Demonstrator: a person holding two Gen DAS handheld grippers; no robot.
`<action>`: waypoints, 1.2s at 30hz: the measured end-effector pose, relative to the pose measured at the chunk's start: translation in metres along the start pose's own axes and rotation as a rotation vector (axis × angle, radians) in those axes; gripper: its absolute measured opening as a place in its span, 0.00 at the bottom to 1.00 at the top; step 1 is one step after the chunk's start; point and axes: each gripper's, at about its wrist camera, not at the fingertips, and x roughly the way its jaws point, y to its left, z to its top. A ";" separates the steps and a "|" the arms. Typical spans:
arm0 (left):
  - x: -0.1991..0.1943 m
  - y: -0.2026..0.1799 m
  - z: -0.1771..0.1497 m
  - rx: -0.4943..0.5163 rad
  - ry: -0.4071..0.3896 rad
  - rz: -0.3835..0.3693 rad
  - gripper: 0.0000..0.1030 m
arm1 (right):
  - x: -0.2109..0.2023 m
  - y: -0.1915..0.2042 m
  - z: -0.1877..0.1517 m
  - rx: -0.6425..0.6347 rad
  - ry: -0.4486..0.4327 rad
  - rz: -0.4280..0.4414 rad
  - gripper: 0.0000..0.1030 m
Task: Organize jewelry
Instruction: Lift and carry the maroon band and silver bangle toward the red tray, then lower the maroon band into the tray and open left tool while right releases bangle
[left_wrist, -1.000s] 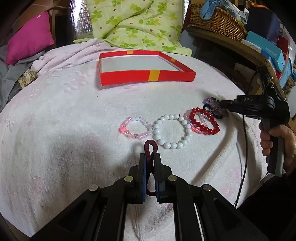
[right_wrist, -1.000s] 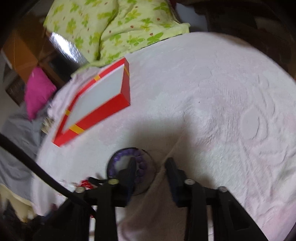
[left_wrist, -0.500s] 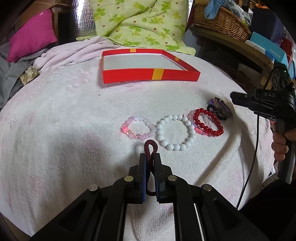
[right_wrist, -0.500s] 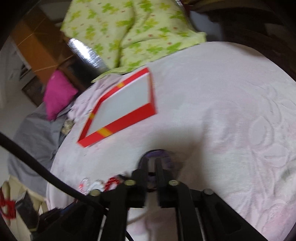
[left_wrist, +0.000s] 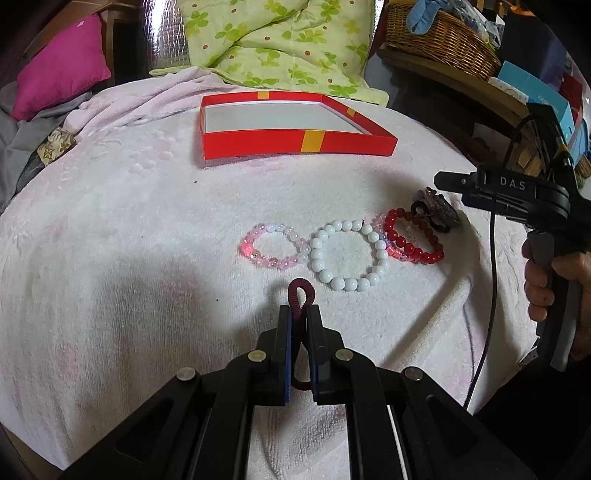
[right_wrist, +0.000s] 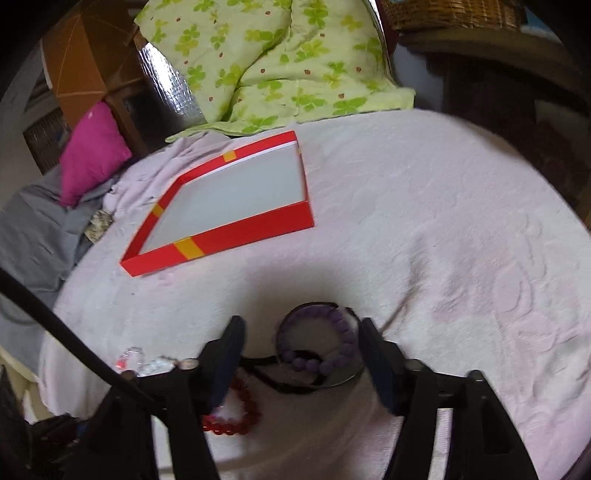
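Left gripper (left_wrist: 300, 321) pinched the maroon cord loop (left_wrist: 299, 295); right gripper (right_wrist: 301, 350), its jaws just spread wide and empty, straddled the purple bracelet (right_wrist: 332, 347), risking snagging the tangled black band (right_wrist: 284, 380).

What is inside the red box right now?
The red box shows only its bare pale floor in both views; no jewelry lies in it. In the left wrist view the near wall hides a thin strip of floor behind it.

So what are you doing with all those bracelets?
A person is tidying jewelry on a towel-covered table. The left gripper is shut on a dark red cord loop. The right gripper has just opened over a purple bracelet, not gripping it. Pink, white and red bracelets lie in a row. The red box looks empty.
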 end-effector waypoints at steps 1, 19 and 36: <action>0.000 0.000 0.000 -0.002 0.001 -0.001 0.08 | 0.001 -0.001 0.000 -0.001 0.006 0.007 0.73; -0.010 0.001 0.006 0.003 -0.039 0.016 0.08 | -0.006 -0.004 -0.001 0.001 -0.043 -0.011 0.63; 0.043 0.029 0.173 -0.004 -0.197 0.135 0.08 | 0.052 0.055 0.093 0.020 -0.154 0.153 0.63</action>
